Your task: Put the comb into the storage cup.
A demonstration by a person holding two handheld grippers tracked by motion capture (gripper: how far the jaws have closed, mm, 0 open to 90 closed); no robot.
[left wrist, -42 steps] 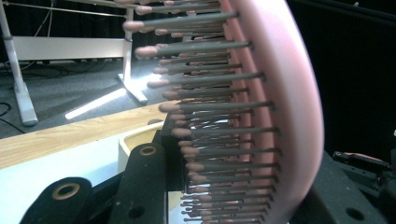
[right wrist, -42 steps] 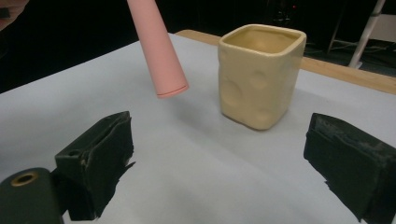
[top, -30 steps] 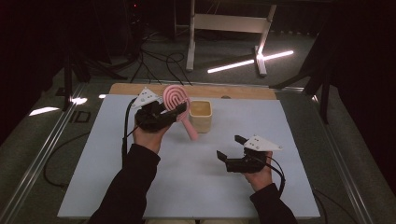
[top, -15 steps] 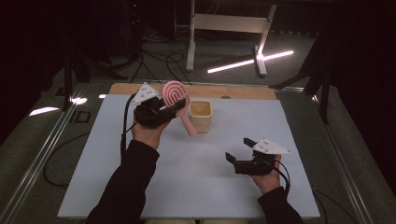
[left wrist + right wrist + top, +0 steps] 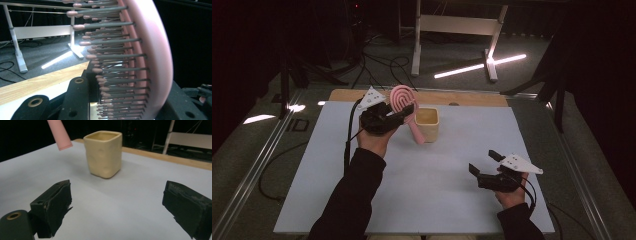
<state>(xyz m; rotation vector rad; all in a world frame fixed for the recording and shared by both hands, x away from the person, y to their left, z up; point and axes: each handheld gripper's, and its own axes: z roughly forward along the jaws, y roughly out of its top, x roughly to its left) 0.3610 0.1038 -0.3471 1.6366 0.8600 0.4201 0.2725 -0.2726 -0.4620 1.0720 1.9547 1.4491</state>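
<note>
On the white mat (image 5: 422, 200) | left tongs (image 5: 404, 114) pinching pink hairbrush (image 5: 403, 100) | right tongs (image 5: 483, 163) spread | cup (image 5: 427, 124) unlabelled

The right gripper (image 5: 117, 212) shows its two black jaws at the bottom of the right gripper view, spread wide apart with nothing between them but bare white tabletop (image 5: 125, 202); their pads look frayed at the edges; beyond them, well apart, a pale yellow square cup (image 5: 103, 153) stands upright on the tabletop, its mouth open; to its upper left the rounded end of a pink handle (image 5: 60, 133) slants down from the top edge, hanging above the surface and clear of the cup; a wooden strip (image 5: 175, 158) borders the far side.
</note>
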